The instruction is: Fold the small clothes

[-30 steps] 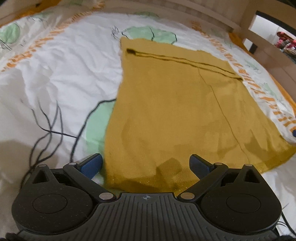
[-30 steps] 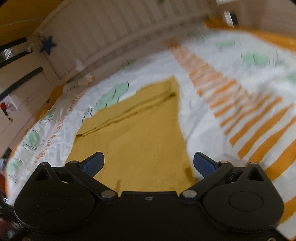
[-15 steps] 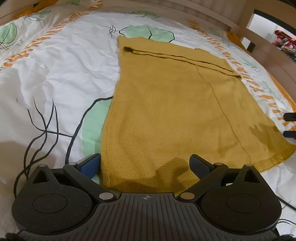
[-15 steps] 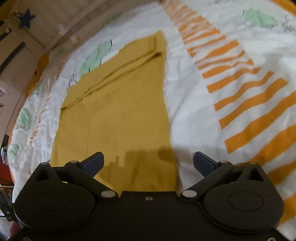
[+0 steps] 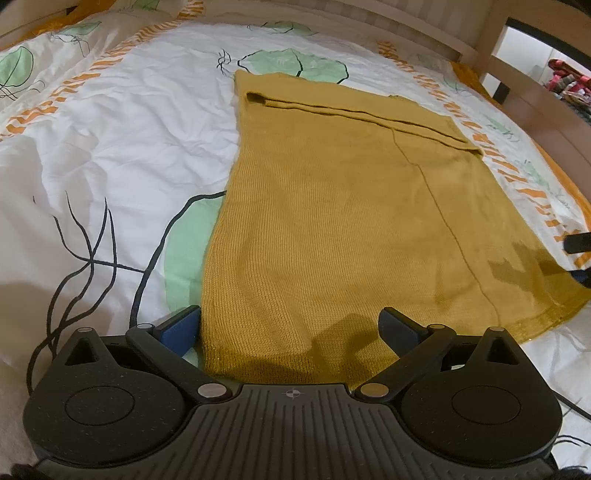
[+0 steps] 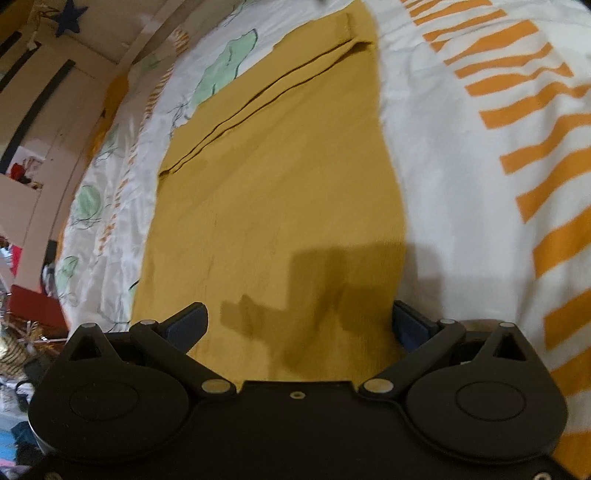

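Both tongs have dropped closer to the near hem of the garment [image 5: 332, 229], which lies flat on the bed [image 5: 122, 122]. Left tongs [image 5: 290, 328] and right tongs [image 6: 299, 321] are spread wide, each straddling a hem corner.

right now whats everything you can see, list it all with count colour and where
knit garment: one, mustard yellow, spread flat on the bed, far end folded over in a band
bed cover: one, white with green leaves, black line drawing and orange stripes, under the garment
wooden rail: one, pale wood, along the far side of the bed
star: one, dark blue, on the pale furniture in the upper left of the right wrist view
clutter: several things, red and mixed colours, beside the bed, too blurred to name
left gripper: one, black with blue pads, jaws open at the garment's near left corner
right gripper: one, black with blue pads, jaws open at the near right corner
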`<state>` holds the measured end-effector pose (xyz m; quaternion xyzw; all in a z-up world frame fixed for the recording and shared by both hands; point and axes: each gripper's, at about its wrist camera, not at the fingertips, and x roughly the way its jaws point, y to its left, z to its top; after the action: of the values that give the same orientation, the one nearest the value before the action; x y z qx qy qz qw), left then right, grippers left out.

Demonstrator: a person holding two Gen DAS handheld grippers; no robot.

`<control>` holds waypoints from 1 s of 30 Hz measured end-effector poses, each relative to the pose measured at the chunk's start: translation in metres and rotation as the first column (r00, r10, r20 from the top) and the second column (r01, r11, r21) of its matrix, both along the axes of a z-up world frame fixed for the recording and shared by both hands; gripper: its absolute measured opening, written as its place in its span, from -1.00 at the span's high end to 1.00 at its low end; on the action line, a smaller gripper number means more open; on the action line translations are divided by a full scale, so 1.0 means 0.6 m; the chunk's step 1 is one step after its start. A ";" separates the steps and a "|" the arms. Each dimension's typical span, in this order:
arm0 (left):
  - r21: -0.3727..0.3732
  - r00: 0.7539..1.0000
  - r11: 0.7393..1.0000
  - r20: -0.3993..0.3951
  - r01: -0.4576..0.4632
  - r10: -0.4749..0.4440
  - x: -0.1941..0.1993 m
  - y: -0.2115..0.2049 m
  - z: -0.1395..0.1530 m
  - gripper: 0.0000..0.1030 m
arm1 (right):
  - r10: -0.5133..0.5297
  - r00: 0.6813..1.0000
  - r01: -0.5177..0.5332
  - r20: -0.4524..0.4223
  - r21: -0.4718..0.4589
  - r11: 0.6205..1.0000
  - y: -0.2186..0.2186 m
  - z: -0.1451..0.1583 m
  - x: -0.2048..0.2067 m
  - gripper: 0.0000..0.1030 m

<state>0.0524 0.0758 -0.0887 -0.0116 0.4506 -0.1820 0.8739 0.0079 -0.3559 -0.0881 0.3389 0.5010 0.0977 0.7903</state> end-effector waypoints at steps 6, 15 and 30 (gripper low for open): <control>0.010 1.000 1.000 -0.010 0.004 -0.004 0.001 -0.002 -0.002 -0.97 | -0.002 1.000 0.002 0.005 0.070 0.998 -0.013 0.010 -0.018 -0.99; -0.001 1.000 1.000 -0.025 0.011 -0.011 0.006 0.000 0.000 -0.97 | -0.024 0.999 0.021 0.027 0.107 0.994 -0.016 -0.001 -0.022 -0.99; -0.151 0.998 0.987 -0.048 -0.055 0.048 0.005 0.048 0.021 -0.69 | -0.030 0.998 0.023 0.058 0.126 0.992 -0.021 -0.008 -0.028 -0.99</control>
<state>0.0553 0.1048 -0.0764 -0.0938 0.4542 -0.1928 0.8647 -0.0090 -0.3684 -0.0927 0.3913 0.4655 0.1284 0.7834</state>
